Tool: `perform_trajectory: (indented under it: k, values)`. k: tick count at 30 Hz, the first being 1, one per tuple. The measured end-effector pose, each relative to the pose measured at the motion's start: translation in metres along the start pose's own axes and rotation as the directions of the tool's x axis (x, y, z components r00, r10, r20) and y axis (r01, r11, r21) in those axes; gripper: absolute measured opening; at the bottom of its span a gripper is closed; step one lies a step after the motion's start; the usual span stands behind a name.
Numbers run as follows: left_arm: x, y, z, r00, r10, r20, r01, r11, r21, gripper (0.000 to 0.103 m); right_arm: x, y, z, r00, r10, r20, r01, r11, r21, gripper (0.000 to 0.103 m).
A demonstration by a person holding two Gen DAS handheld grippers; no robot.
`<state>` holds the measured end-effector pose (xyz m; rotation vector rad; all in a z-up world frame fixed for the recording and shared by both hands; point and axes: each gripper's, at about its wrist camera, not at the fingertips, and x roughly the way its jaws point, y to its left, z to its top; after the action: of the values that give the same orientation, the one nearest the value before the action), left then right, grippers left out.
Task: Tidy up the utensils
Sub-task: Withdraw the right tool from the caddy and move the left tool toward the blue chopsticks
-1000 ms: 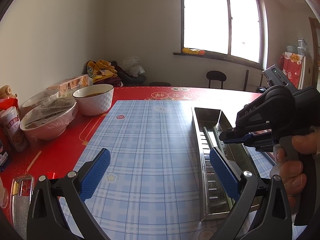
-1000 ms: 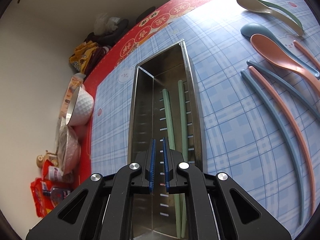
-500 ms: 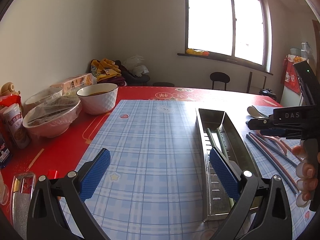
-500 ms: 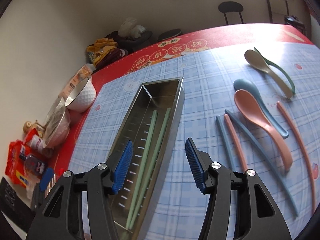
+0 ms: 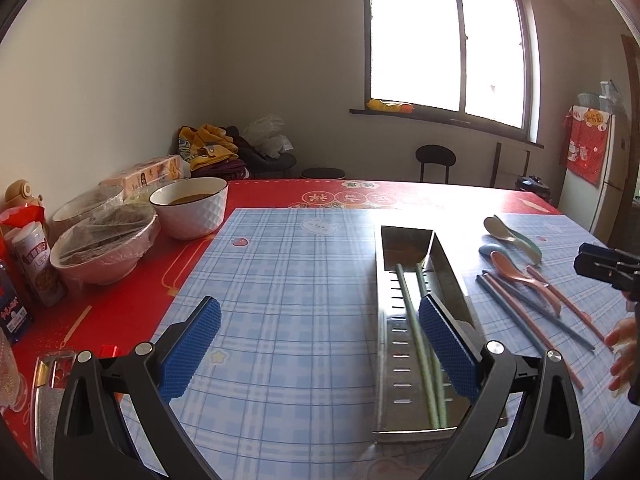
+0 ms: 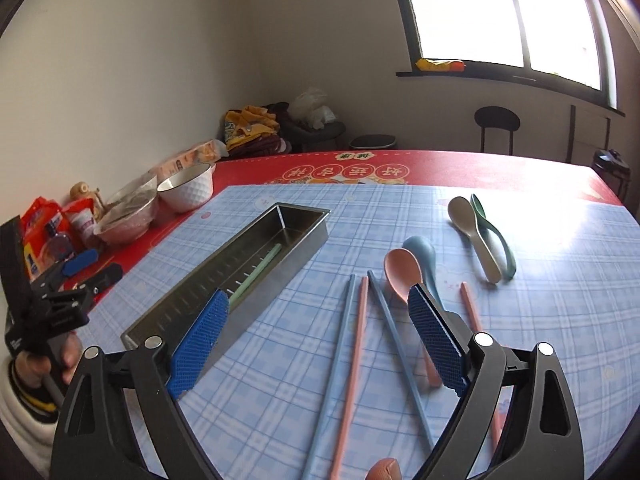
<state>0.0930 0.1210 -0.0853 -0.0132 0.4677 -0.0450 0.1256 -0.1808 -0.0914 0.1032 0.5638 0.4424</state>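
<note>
A long steel utensil tray [image 5: 452,264] [image 6: 308,236] lies on the blue checked mat and holds a pair of green chopsticks [image 5: 412,320] [image 6: 256,272]. To its right lie blue chopsticks [image 6: 340,344], pink chopsticks [image 6: 356,348], a pink spoon [image 6: 402,272], a blue spoon [image 6: 422,250], a beige spoon [image 6: 474,236] and a green spoon [image 6: 496,236]. My right gripper [image 6: 316,344] is open and empty above the loose chopsticks. My left gripper [image 5: 320,344] is open and empty, left of the tray's near end.
White and pink bowls [image 5: 188,208], covered dishes, snack packets and bottles [image 5: 36,264] crowd the red table's left side. A glass item [image 5: 52,372] lies at the near left edge. Chairs [image 5: 434,160] stand beyond the far edge.
My right gripper opened, left the green chopsticks in the tray, and swung right to hover over the loose chopsticks and spoons. My left gripper stayed open and barely moved.
</note>
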Motion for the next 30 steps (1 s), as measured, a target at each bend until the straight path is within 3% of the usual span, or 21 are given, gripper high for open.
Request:
perform_trajectory:
  k: [4,9,13,17,19,26,30]
  values:
    - [-0.010,-0.032,0.013,0.996,-0.086,-0.004,0.086,0.996,-0.035,0.097,-0.015,-0.022,-0.002,0.999,-0.005,0.033,0.005,1.000,0.005,0.088]
    - [-0.015,-0.090,0.017,0.992,-0.127,-0.024,0.126,0.992,-0.015,0.097,-0.023,-0.054,-0.003,0.999,0.028,0.028,-0.029,0.999,0.030,0.088]
    - [-0.008,-0.134,0.014,0.991,-0.125,-0.048,0.127,0.991,0.040,0.096,-0.021,-0.068,-0.002,0.999,-0.034,0.033,0.035,0.999,-0.036,0.088]
    - [0.010,-0.165,0.007,0.988,-0.112,-0.105,0.121,0.990,0.079,0.083,-0.010,-0.081,-0.002,0.992,-0.125,0.021,0.126,0.991,-0.043,0.088]
    - [0.020,-0.177,0.003,0.985,-0.104,-0.134,0.117,0.989,0.089,0.079,-0.005,-0.090,-0.004,0.991,-0.129,0.018,0.130,0.991,-0.012,0.088]
    - [0.055,-0.199,-0.011,0.967,-0.097,-0.237,0.125,0.986,0.108,0.057,-0.004,-0.117,-0.009,0.998,-0.062,0.012,0.061,0.993,0.100,0.088]
    - [0.073,-0.204,-0.016,0.957,-0.092,-0.275,0.124,0.987,0.102,0.054,-0.010,-0.127,-0.012,0.998,-0.040,0.038,0.033,0.987,0.158,0.088]
